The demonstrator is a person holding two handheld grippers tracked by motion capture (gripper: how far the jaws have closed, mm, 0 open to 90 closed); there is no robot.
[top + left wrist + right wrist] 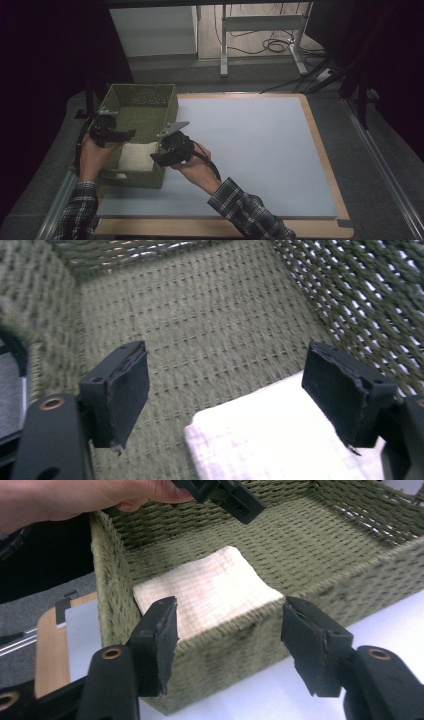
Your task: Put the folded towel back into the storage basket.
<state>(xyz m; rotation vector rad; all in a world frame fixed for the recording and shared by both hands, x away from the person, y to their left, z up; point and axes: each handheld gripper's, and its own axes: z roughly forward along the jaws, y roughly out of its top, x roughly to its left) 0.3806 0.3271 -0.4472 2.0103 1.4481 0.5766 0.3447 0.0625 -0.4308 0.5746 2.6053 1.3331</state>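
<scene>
Both grippers have their 2 jaws spread apart with nothing between the pads: the left gripper (112, 134) hovers inside the green woven basket (131, 95), the right gripper (167, 154) just outside its near wall. A folded white cloth (207, 590) lies flat in the basket's near corner, touching both walls. The basket sits at the left edge of the pale blue table mat (260, 150).
</scene>
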